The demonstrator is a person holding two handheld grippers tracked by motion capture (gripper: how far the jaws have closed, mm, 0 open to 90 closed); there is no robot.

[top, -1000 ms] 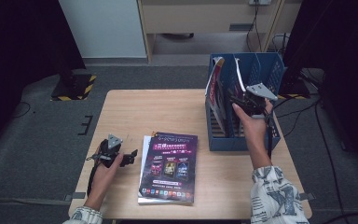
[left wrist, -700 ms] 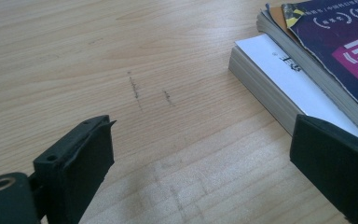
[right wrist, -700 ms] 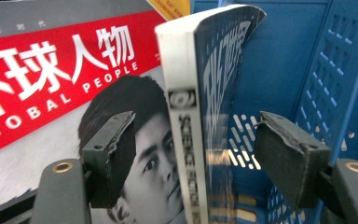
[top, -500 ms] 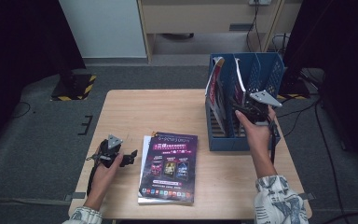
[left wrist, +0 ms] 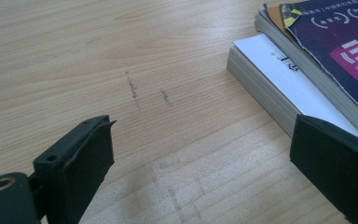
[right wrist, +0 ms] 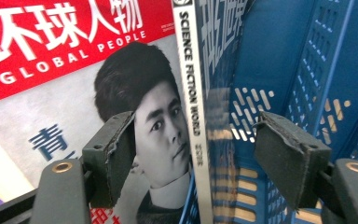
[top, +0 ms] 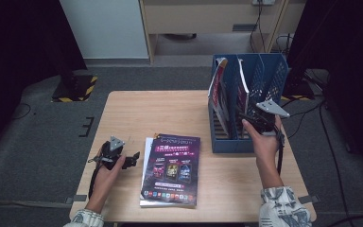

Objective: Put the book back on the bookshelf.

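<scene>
The right gripper (right wrist: 193, 156) has its jaws apart, and they have just been closing a little, with the spine of the Science Fiction World magazine (right wrist: 193, 93) between them, untouched by either pad. That magazine stands upright in the blue file rack (top: 246, 142) at the right of the high view, beside a red Global People magazine (right wrist: 65, 70) at the upper left of the right gripper view. The left gripper (left wrist: 200, 158), jaws wide apart on nothing, sits low over the wooden table (left wrist: 121, 70), lower left in the high view, just beside the stack of magazines (top: 172, 170) lying flat at bottom centre.
</scene>
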